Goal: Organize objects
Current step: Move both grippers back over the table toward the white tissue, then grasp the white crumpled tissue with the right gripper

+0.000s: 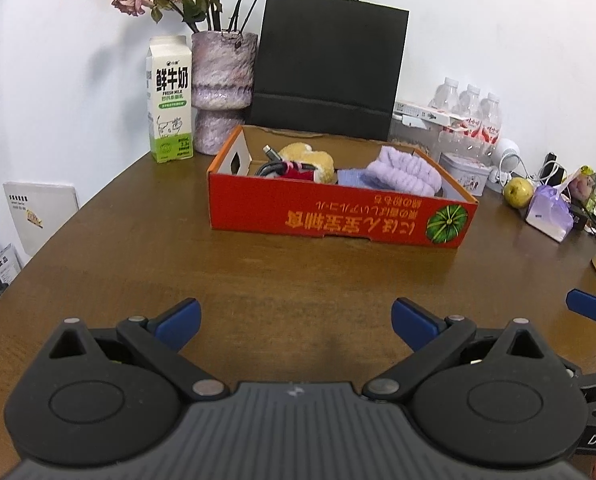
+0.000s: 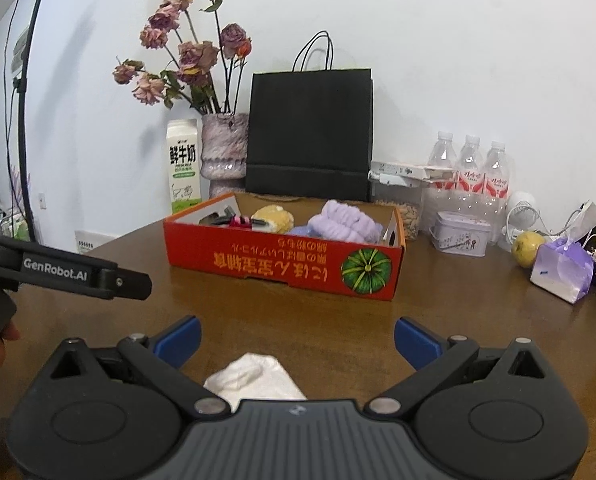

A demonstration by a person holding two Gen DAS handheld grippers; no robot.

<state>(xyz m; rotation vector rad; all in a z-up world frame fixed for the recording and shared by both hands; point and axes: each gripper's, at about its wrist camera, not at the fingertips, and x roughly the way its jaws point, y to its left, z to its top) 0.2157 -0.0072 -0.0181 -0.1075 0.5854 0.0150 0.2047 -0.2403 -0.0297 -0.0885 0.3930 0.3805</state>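
White cloth (image 2: 254, 376) lies between the spread right gripper (image 2: 296, 344) jaws, untouched. Left gripper (image 1: 296, 324) jaws spread over bare table (image 1: 138, 240), red box (image 1: 338, 216) well ahead.

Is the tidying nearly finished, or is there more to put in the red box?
Partly done: the red box already holds a purple towel, a yellow sponge and a cable. Nothing is in hand; the left hand-held gripper and right hand-held gripper are open. Left: the white cloth on the table.
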